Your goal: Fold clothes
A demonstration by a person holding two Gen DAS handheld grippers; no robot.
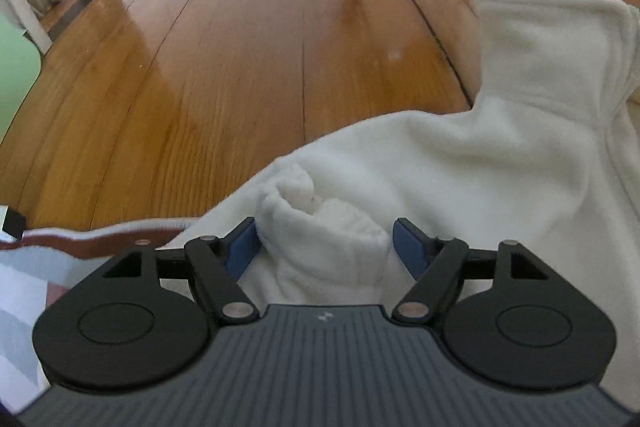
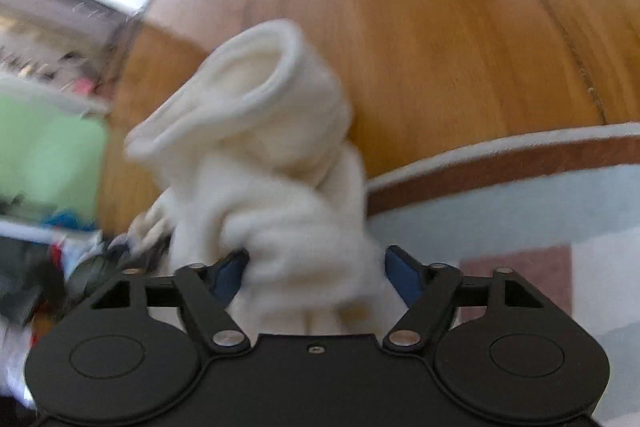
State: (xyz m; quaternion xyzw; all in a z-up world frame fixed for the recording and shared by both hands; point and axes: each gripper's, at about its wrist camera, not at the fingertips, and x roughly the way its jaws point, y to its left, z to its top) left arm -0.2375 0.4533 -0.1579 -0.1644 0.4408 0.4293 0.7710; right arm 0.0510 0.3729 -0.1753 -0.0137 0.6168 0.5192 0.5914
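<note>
**Both grippers on the white fleece, ready to lay it out**

On my left side, the left gripper (image 1: 324, 247) pointed down at a white fleece garment (image 1: 460, 163) spread just ahead of it. A bunched cuff-like fold (image 1: 320, 227) of the fleece stood between the blue pads (image 1: 240, 251), but the jaws stood wide and I could see gaps on either side of the cloth, so I read this gripper as open around the fold, not clamped on it. Ahead and to its right the garment's collar (image 1: 552, 43) stood up off the wooden floor (image 1: 240, 67); to its near left lay the edge of a patterned rug (image 1: 24, 291). I judged the fleece was placed there, half on the floor, to give room for flattening before a fold.

On my right side, the right gripper (image 2: 316, 275) had a thick twist of the same white fleece rising from between its jaws, ending in a rolled open cuff (image 2: 256, 83) ahead and a little to its left. The picture was smeared with motion, so I hedge: the cloth seemed pinched, and the jaws looked drawn in on it. Holding the sleeve by its bunched part would let me carry it across. To this gripper's right lay the rug's brown border (image 2: 500, 163); to its far left, a blurred heap of other clothes (image 2: 80, 251).
</note>
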